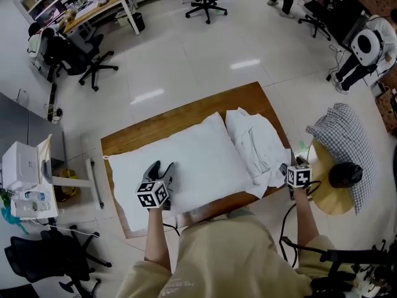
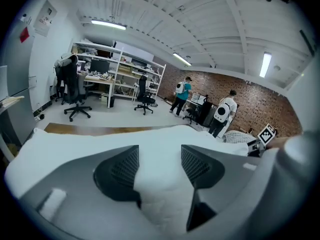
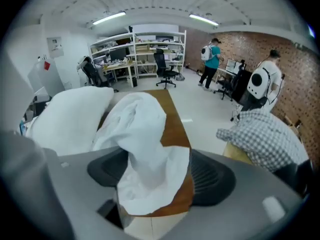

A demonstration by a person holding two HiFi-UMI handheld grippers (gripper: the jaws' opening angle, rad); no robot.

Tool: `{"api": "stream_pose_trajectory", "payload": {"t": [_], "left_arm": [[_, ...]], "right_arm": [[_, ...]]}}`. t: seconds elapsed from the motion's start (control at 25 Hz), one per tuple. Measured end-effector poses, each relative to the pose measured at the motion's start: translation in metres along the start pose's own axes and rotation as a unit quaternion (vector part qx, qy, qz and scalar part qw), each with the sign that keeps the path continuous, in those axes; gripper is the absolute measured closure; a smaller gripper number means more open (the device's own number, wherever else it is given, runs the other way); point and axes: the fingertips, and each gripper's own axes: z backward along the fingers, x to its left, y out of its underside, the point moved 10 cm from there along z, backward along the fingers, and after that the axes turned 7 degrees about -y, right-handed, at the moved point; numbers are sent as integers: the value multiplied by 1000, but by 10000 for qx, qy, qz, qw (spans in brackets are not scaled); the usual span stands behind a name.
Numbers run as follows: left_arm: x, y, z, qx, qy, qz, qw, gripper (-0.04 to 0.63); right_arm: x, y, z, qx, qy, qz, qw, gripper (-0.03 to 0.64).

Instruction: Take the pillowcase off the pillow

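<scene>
Left tool (image 1: 160, 169) clamps pillow (image 1: 195, 157) lying lengthwise along table (image 1: 162, 125); right tool (image 3: 156, 175) released, pillowcase (image 1: 254, 140) between jaws.

The pillow (image 1: 186, 166) covers most of the surface (image 1: 146, 132), and the crumpled pillowcase (image 1: 257, 144) fills its right edge. Bare wood is free only along the far and left edges. Just beside the right edge stands a round yellow stool (image 1: 322, 202) with a checked cushion (image 1: 344, 141).

Left hand-held gripper (image 1: 160, 168) pinches the pillow (image 1: 192, 160); right hand-held gripper (image 1: 286, 169) stands with jaws apart.
</scene>
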Motion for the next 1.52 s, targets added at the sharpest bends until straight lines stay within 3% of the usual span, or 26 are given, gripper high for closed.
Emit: {"api": "stream_pose_trajectory", "payload": {"t": [0.2,0.32,0.44,0.56,0.72,0.84,1.0,1.24,1.36,1.52], "left_arm": [[-5,-47,35,-623,-86,-172,9979,320],[-13,-74,59,-1024,-159,-328,9941,305],[-26,-89,82,-1416,-255,-438,9886,304],[-37,-91,96,-1673,-363,-511,9839,299],[-39,-78,106,-1831,-515,-600,9799,298],[-34,-68,112,-1908,-613,-582,9780,296],[-38,-66,118,-2069,-722,-605,9738,295],[-56,-70,135,-2480,-790,-756,9626,283],[-77,-83,136,-2742,-921,-877,9532,239],[-94,-85,141,-3193,-1345,-857,9341,211]], "right_arm": [[57,-83,45,-711,-767,405,9937,215],[94,-117,53,-558,-1488,1192,9801,162],[115,-125,55,181,-1984,2361,9511,112],[127,-125,55,875,-2042,3393,9141,112],[146,-132,64,968,-2219,3992,8843,112],[162,-150,75,554,-2330,4256,8727,112],[199,-183,89,-727,-3041,3982,8624,112],[243,-197,90,-3154,-3629,2449,8419,114],[243,-203,84,-3882,-3573,1692,8325,116],[249,-191,73,-4317,-2791,1493,8446,137]]}}
